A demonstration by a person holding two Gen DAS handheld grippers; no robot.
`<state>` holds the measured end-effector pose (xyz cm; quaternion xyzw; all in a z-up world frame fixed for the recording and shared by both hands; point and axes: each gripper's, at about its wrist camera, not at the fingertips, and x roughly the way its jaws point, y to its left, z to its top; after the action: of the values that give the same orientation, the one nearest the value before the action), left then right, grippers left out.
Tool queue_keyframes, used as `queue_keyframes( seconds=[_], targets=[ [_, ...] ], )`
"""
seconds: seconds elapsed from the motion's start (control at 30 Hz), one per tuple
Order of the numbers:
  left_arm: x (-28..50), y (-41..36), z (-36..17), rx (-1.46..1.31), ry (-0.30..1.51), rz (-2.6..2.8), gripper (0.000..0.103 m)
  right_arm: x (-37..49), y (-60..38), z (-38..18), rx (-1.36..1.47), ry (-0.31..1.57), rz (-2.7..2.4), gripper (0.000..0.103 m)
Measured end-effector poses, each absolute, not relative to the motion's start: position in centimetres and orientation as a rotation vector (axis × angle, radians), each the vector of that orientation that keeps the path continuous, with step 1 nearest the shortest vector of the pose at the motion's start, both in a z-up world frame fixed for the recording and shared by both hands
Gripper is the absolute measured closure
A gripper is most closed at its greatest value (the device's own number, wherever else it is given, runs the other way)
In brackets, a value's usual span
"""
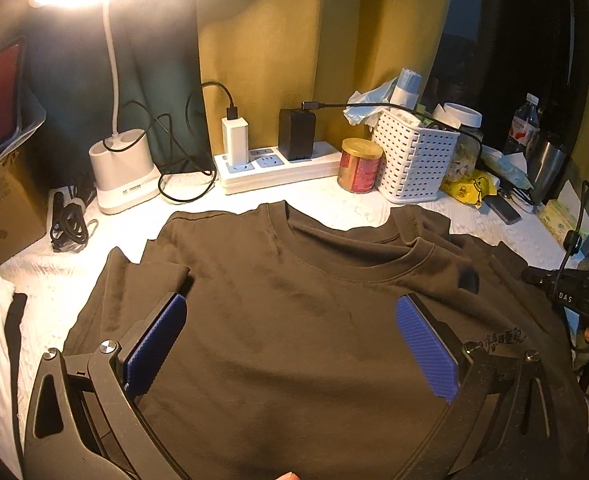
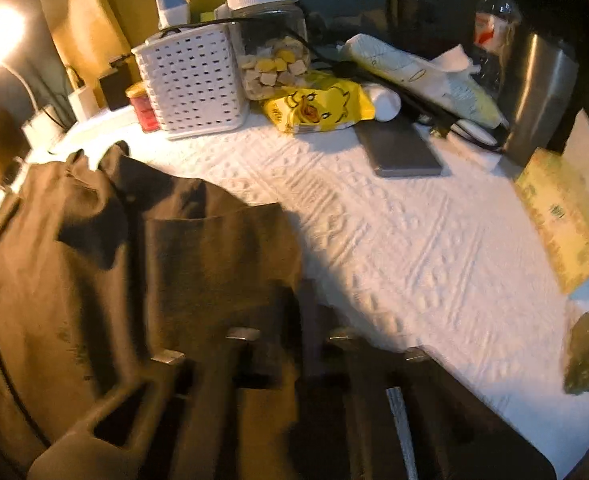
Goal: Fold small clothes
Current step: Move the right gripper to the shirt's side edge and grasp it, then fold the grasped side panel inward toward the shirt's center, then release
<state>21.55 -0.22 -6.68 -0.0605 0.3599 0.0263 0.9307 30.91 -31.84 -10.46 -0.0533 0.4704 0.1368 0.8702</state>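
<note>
The left gripper hangs over the chest of the dark brown crew-neck T-shirt, its blue ribbed pads spread wide apart with nothing pinched between them. The shirt lies flat on the white embossed tablecloth, collar towards the clutter at the back. In the blurred right wrist view the right gripper is clenched at the shirt's right edge — whether cloth is caught in it cannot be told. Beyond the collar stand a red and gold tin just beside a white perforated plastic basket, then a white power strip and a white desk lamp base — further right, a yellow snack packet.
</note>
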Motion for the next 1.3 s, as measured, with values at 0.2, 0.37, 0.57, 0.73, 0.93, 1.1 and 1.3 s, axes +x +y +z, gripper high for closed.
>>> queue_keyframes(
  seconds=[0.2, 0.37, 0.57, 0.73, 0.93, 1.1, 1.3],
  targets=[
    [20.9, 0.4, -6.2, -0.138, 0.719, 0.036, 0.001, 29.6, -30.8, -7.8, -0.135, 0.916, 0.287, 0.098],
    [20.1, 1.2, -6.0, -0.156, 0.704, 0.025, 0.001, 28.1, -28.5, -5.0, -0.17, 0.862, 0.339, 0.098],
    [18.8, 2.6, -5.8, -0.179, 0.69, 0.02, 0.001, 26.3, -24.9, -3.7, -0.202, 0.843, 0.412, 0.098],
    [17.6, 3.8, -5.9, -0.193, 0.683, 0.017, 0.001, 25.3, -21.8, -5.2, -0.215, 0.87, 0.469, 0.098],
    [16.5, 4.8, -6.3, -0.198, 0.696, 0.019, 0.001, 24.3, -19.7, -8.0, -0.177, 0.942, 0.511, 0.098],
    [15.9, 4.9, -6.2, -0.199, 0.696, 0.017, 0.001, 24.2, -20.0, -8.6, -0.112, 0.977, 0.516, 0.09],
    [15.2, 3.8, -5.9, -0.191, 0.689, -0.009, 0.001, 22.6, -22.7, -6.4, -0.092, 0.945, 0.48, 0.052]
  ],
)
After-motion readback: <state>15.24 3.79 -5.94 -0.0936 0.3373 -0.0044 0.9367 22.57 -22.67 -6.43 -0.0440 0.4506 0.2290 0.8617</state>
